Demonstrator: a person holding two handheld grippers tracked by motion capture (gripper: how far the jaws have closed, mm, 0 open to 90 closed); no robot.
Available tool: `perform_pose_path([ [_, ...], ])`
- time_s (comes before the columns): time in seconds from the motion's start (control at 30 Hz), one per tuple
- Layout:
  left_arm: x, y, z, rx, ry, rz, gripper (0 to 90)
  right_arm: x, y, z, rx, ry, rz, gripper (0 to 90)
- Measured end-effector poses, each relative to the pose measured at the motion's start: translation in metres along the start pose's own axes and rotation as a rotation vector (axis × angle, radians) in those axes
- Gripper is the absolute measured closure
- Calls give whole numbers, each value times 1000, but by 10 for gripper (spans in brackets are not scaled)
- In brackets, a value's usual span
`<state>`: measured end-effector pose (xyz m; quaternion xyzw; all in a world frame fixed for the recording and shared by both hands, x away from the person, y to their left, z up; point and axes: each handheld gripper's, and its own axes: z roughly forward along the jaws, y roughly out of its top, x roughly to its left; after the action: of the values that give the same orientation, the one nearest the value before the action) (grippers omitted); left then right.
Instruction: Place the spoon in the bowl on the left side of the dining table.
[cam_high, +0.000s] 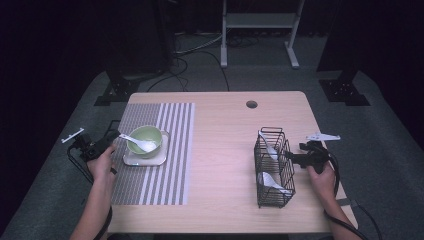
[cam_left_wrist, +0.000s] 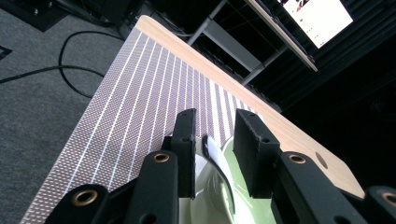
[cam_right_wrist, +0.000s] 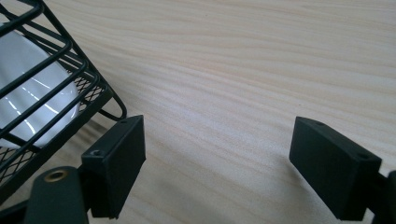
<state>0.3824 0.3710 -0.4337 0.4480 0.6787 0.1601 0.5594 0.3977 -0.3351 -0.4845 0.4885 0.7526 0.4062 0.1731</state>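
A white spoon (cam_high: 140, 143) lay in the green bowl (cam_high: 150, 135), its long axis running across the table, handle toward the left edge and scoop resting toward the bowl's right side. The bowl sat on a small pale plate (cam_high: 131, 160), which lay on the striped placemat (cam_high: 170, 150) covering the left part of the wooden table (cam_high: 225, 125). On the right stood a black wire basket (cam_high: 267, 197) with two compartments; one white spoon (cam_high: 266, 145) leaned in the far compartment and another (cam_high: 270, 182) lay in the near one. The left gripper (cam_high: 116, 134) was just beside the bowl's left rim, and in the left gripper view its jaws stood a little apart around the handle (cam_left_wrist: 211, 149) without pressing it. The right gripper (cam_high: 289, 155) sat against the basket's right side, jaws wide apart over bare wood.
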Motion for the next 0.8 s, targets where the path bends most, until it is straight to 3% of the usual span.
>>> perform_pose_path([
  [0.4,-8,-2,-3,8,-15,33,675,0,0,0,-2,3,1,173],
  [0.57,-14,-6,-4,18,-20,66,659,0,0,0,-2,5,2,173],
  [0.8,-19,-10,-7,19,-36,79,604,0,0,0,-2,4,1,173],
])
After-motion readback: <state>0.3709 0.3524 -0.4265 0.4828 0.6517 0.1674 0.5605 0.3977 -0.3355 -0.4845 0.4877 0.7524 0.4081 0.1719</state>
